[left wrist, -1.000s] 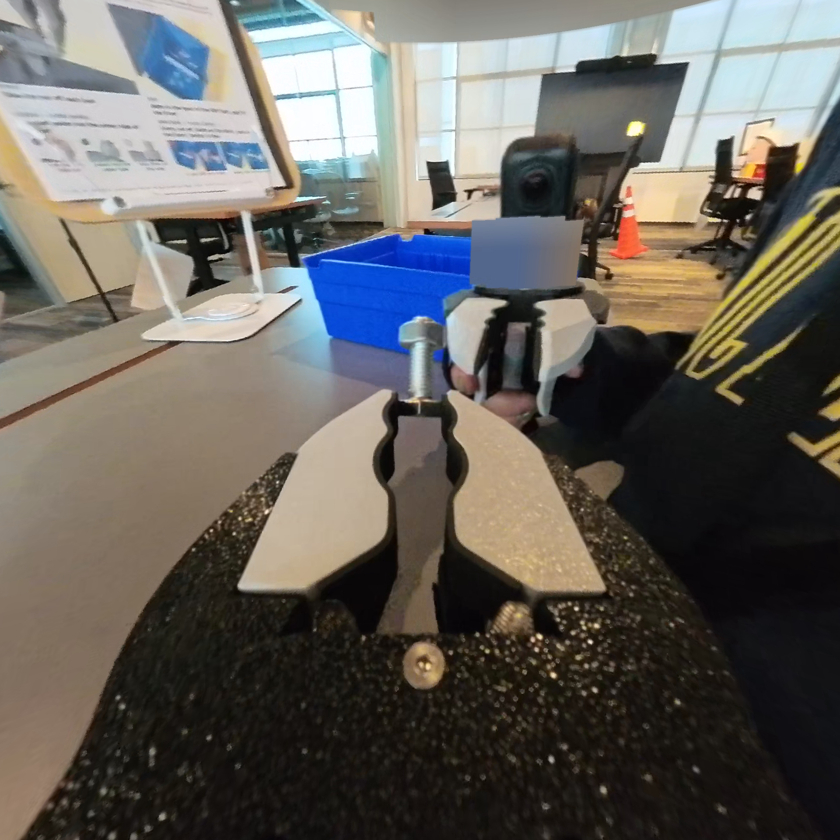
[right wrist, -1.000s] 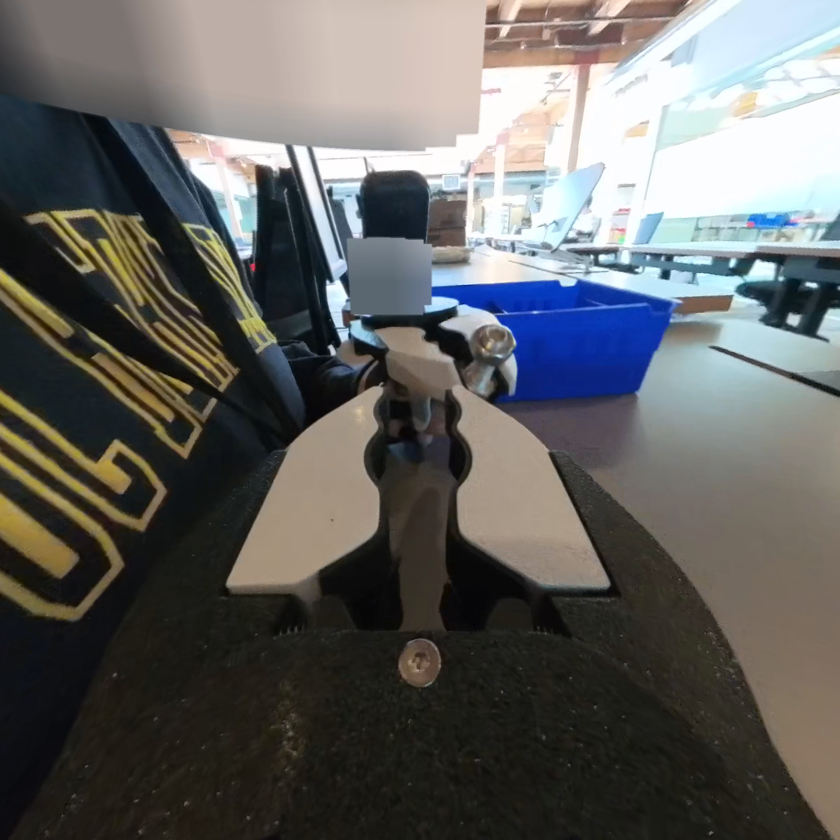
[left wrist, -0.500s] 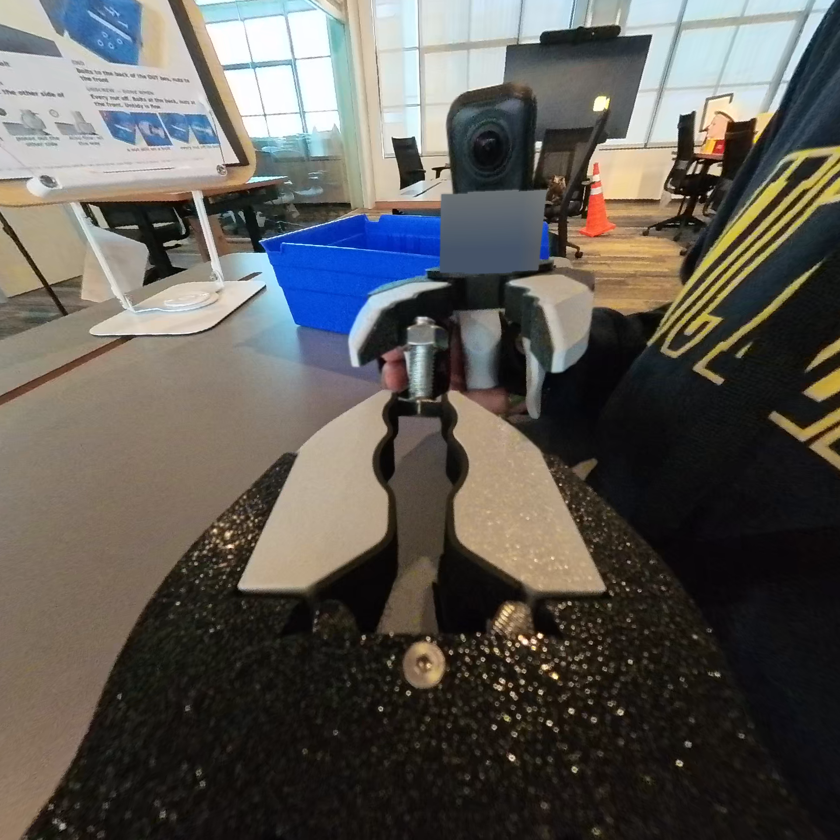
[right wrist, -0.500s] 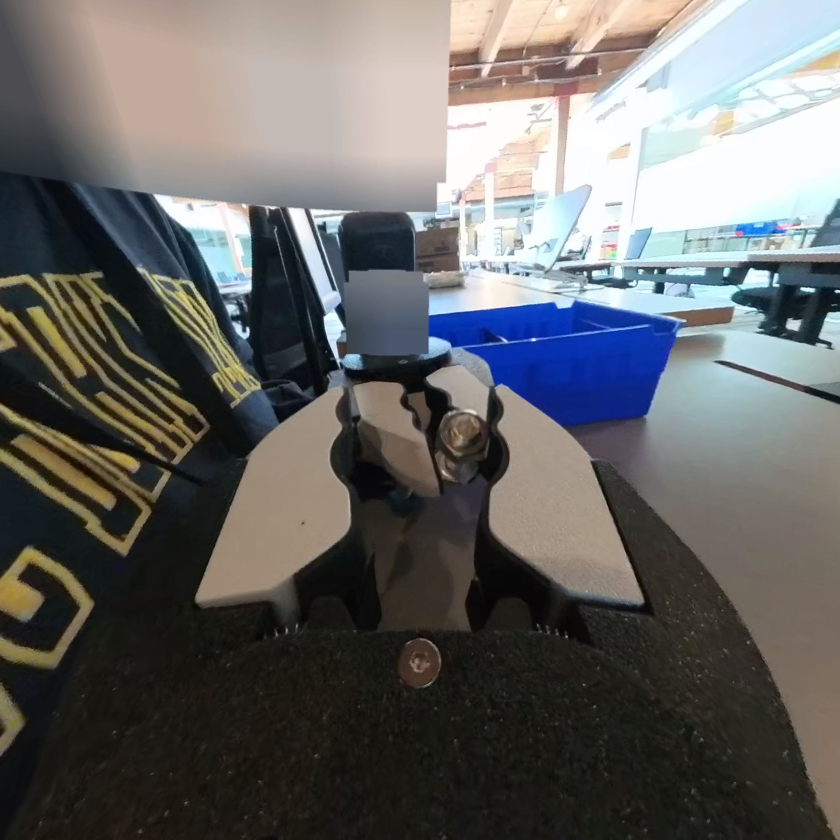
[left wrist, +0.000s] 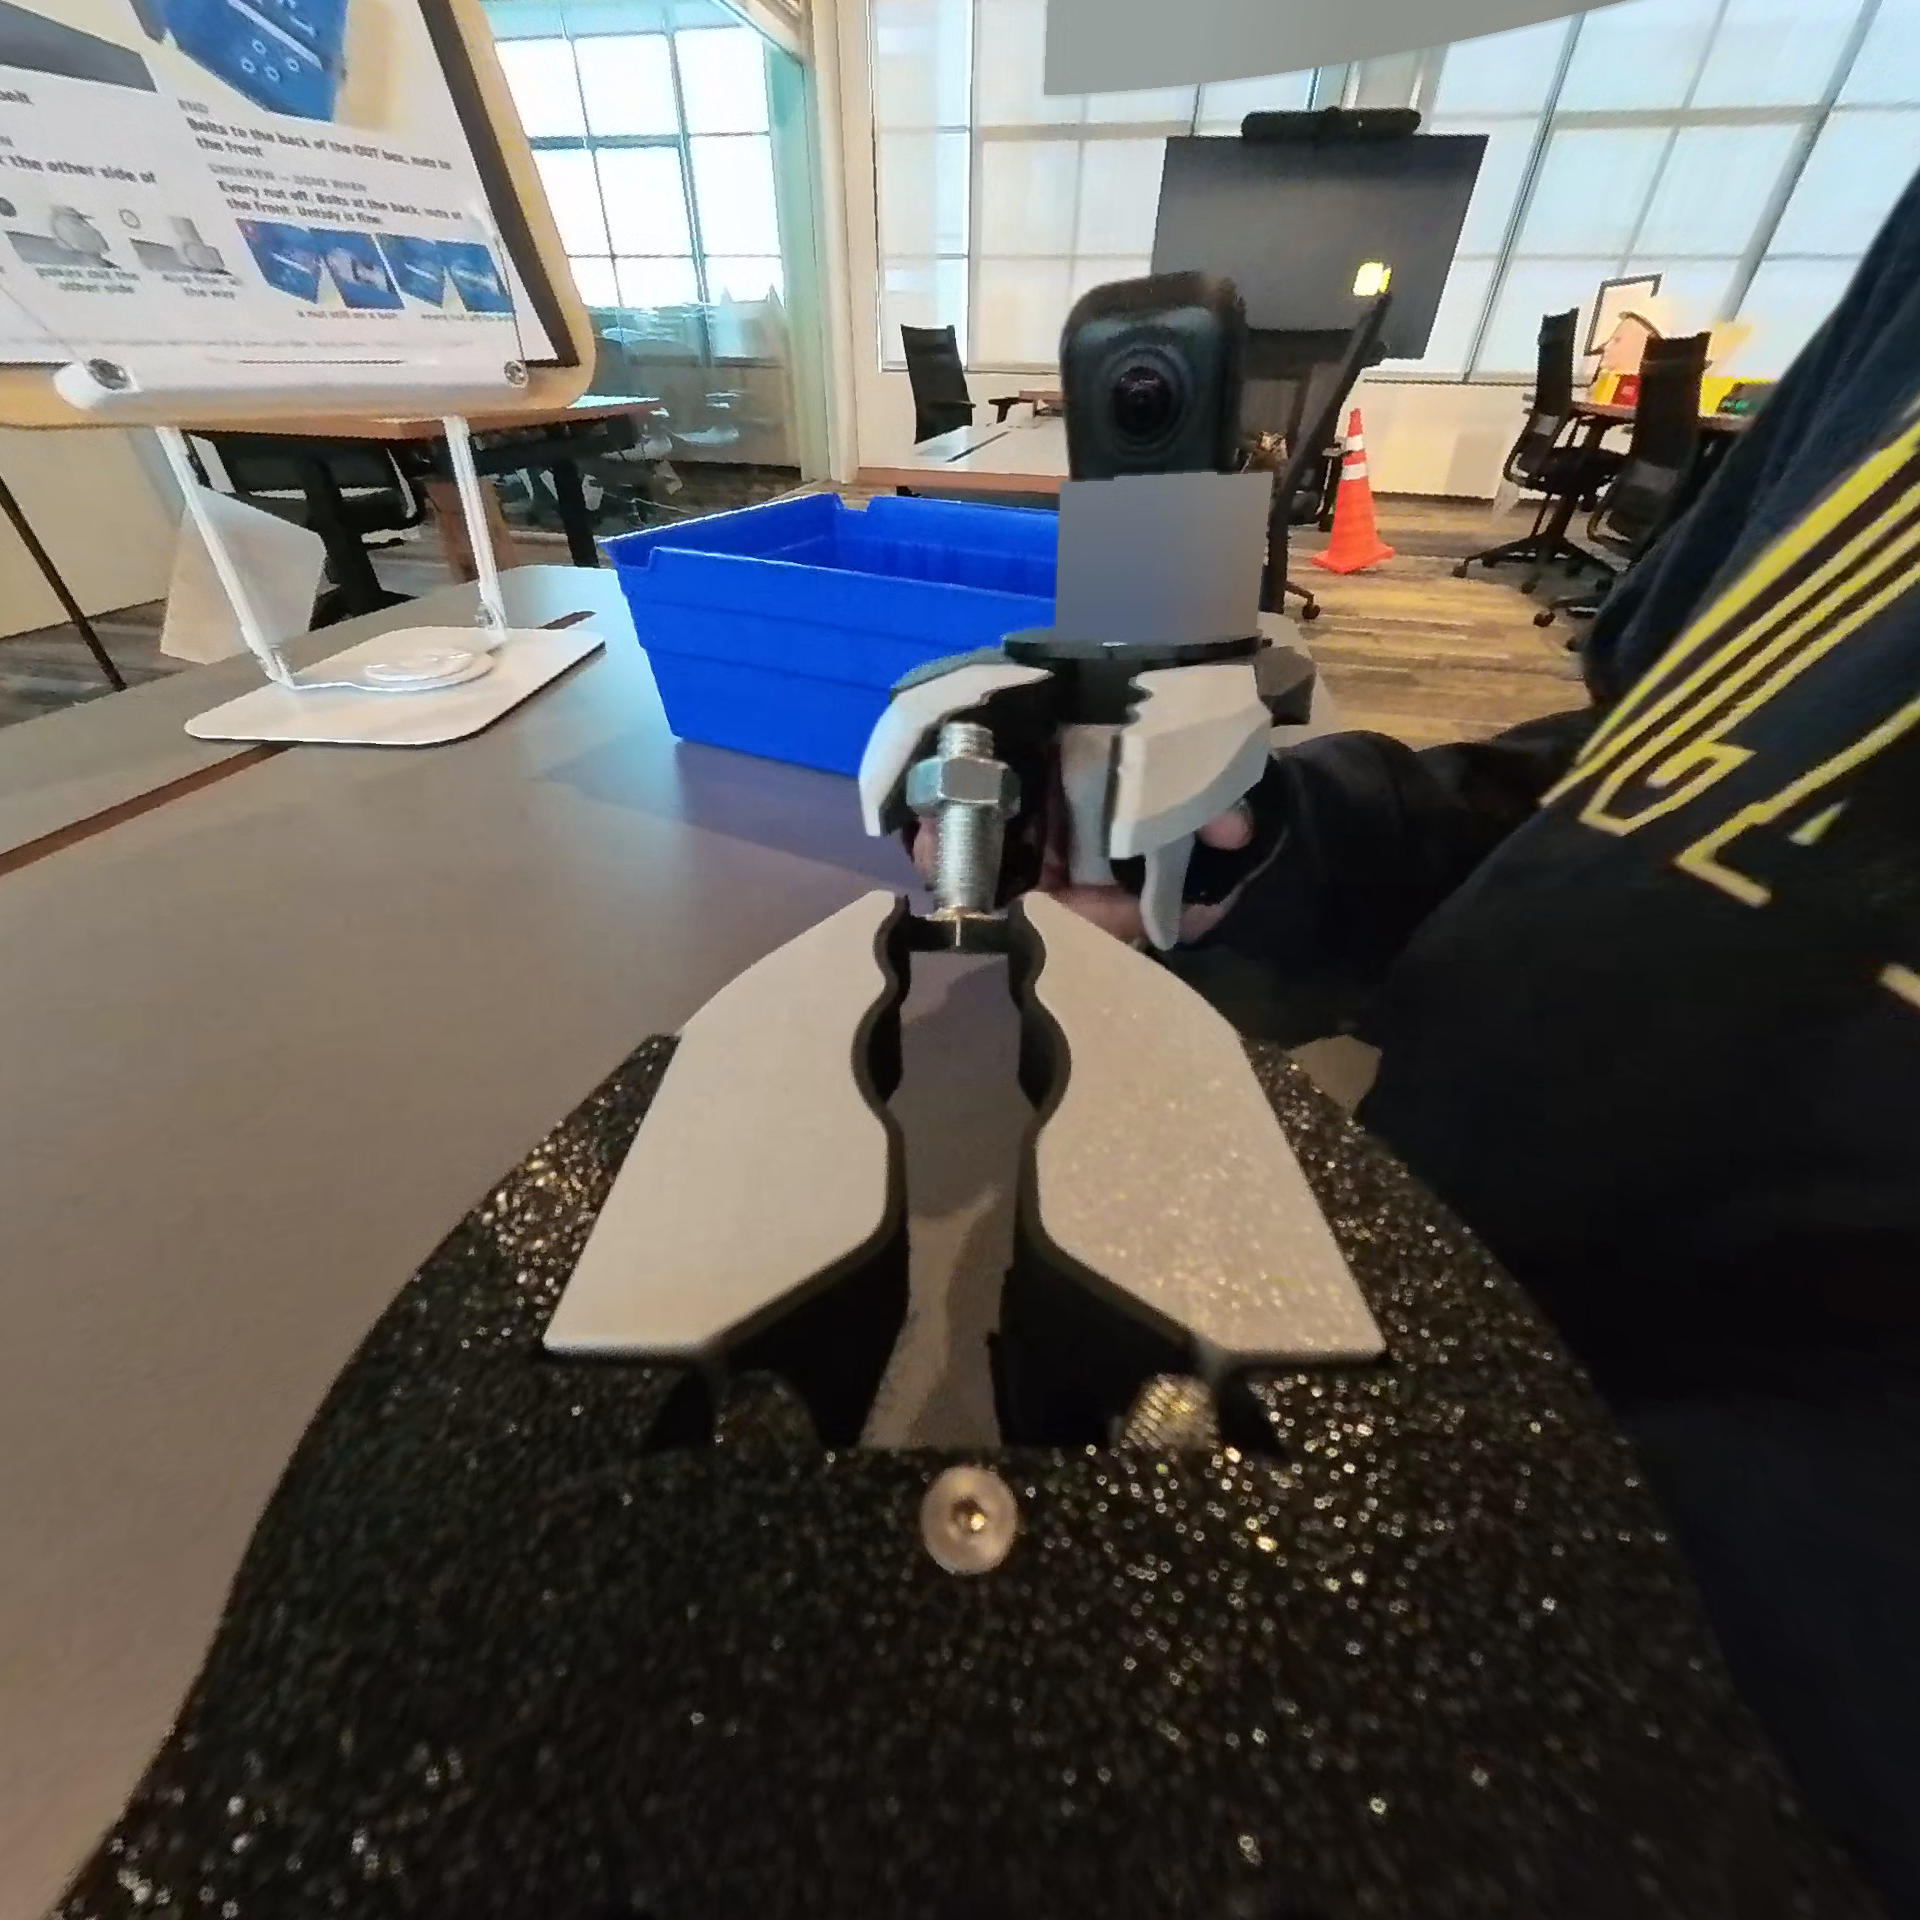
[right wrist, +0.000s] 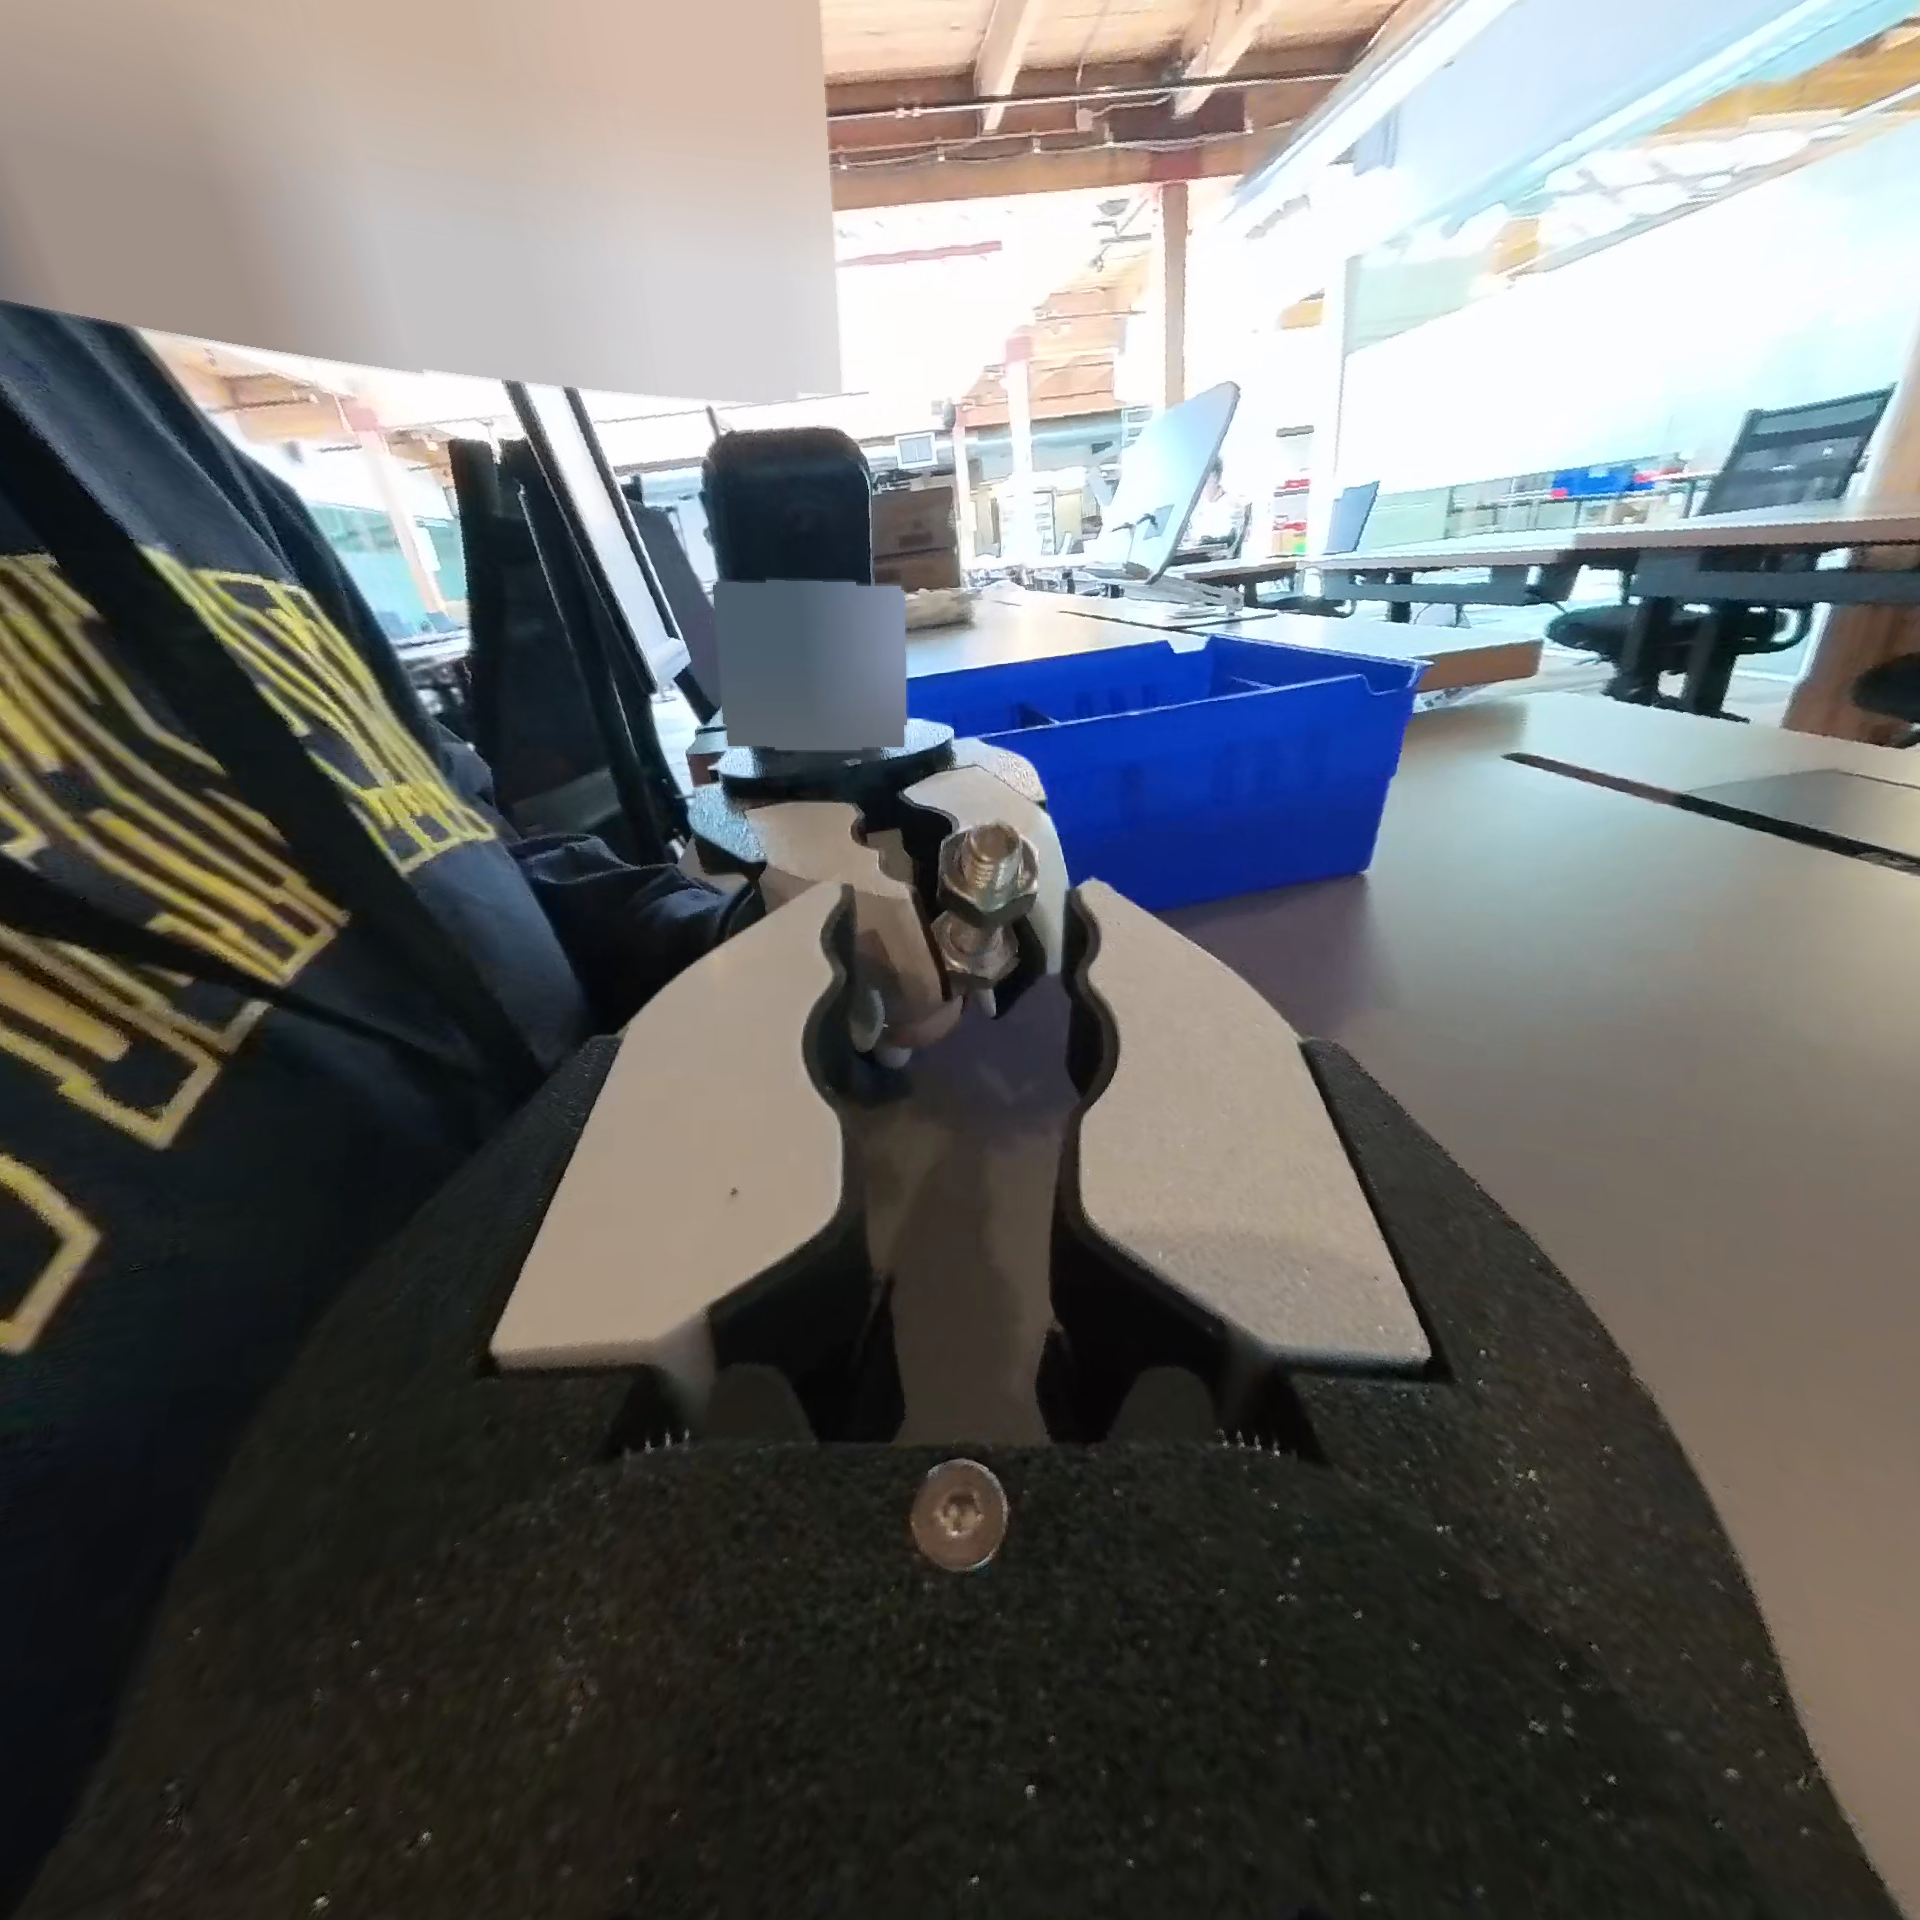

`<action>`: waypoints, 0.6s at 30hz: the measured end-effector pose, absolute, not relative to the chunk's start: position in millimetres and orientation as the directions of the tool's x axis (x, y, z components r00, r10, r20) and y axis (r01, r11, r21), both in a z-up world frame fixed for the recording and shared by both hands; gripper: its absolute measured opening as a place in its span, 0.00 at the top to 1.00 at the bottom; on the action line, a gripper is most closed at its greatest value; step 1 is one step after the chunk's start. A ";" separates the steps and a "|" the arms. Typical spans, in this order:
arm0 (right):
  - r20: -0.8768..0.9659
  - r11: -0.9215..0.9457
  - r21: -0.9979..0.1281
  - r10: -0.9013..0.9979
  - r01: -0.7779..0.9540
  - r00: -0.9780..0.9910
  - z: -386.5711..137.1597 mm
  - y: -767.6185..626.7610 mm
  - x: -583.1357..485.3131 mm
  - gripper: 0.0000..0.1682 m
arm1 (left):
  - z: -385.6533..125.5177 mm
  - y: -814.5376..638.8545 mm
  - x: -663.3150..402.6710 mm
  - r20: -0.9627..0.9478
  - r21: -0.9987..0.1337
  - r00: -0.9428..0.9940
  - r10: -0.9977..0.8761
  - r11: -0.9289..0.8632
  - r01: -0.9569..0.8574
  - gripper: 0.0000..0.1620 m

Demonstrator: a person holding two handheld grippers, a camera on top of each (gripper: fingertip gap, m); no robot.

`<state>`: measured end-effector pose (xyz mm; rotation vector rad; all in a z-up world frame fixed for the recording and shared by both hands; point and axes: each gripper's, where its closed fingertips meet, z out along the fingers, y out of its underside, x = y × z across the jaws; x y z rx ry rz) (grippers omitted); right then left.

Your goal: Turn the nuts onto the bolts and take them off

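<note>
My left gripper is shut on the head of a silver bolt and holds it upright above the grey table. A hex nut sits on the bolt's thread, with a short length of thread showing above it. My right gripper is open, its fingertips on either side of the nut without touching it. In the left wrist view the right gripper faces me just behind the bolt. In the right wrist view the left gripper shows beyond my fingers, holding the bolt.
A blue plastic bin stands on the table behind the grippers; it also shows in the right wrist view. A sign on a white stand is at the far left. The person's dark sleeve and printed top fill the right side. Only a small space, under 4 cm, lies between the two pairs of fingers.
The right gripper opened and came up around the nut, and its gap has since narrowed somewhat. The nut now sits lower on the bolt, with thread showing above it. The left gripper kept its hold.
</note>
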<state>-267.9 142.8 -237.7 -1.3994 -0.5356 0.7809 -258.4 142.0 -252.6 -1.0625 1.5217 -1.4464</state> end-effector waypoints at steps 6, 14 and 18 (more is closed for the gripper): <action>-0.082 0.003 -0.992 0.742 -0.126 0.666 -238.4 142.9 -272.7 0.88 | -256.8 130.0 -257.8 -0.054 -0.994 -0.387 -0.920 0.087 -0.069 0.89; 0.045 0.059 -0.998 0.666 0.008 0.744 -222.4 126.8 -268.6 0.88 | -253.7 132.9 -252.3 -0.123 -0.989 -0.305 -0.945 0.143 -0.044 0.52; 0.249 0.086 -0.967 0.522 0.241 0.816 -196.3 95.4 -240.6 0.89 | -252.1 135.8 -252.4 -0.146 -0.987 -0.273 -0.951 0.160 -0.032 0.49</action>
